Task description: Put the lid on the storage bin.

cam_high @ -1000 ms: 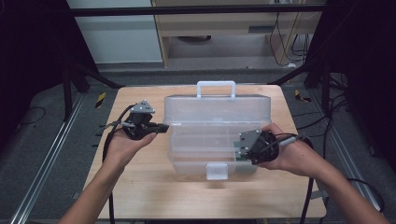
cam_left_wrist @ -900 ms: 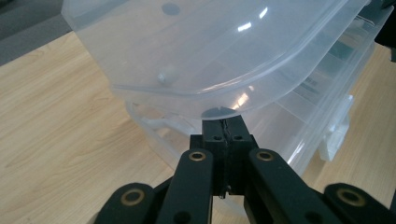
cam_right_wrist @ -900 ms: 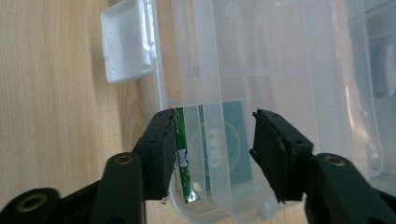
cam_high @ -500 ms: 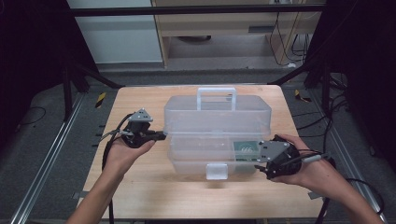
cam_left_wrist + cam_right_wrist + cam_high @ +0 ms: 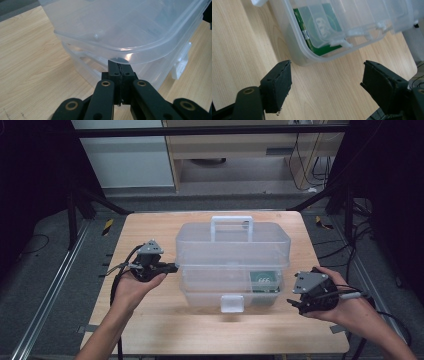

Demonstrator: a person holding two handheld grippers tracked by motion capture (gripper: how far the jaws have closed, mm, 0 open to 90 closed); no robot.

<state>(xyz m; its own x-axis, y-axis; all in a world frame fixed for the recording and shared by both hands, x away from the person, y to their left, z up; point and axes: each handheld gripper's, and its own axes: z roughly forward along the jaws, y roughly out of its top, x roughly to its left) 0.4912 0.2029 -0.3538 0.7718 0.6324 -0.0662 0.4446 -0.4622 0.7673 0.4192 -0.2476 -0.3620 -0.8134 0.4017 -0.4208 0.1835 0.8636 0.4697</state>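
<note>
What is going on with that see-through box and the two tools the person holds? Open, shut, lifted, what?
Clear plastic box: lid raised off the base at its left end, front latch undone.
Green item: lying inside the box base, right side.
Left tool: jaws shut, tip under the lid's left rim.
Right tool: jaws open, holding nothing, on the table right of the box.

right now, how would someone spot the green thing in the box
Find the clear plastic toolbox in the middle of the wooden table. Look through its front lower wall, nearest the right gripper: the green card with white print is the sole coloured item inside.
</note>
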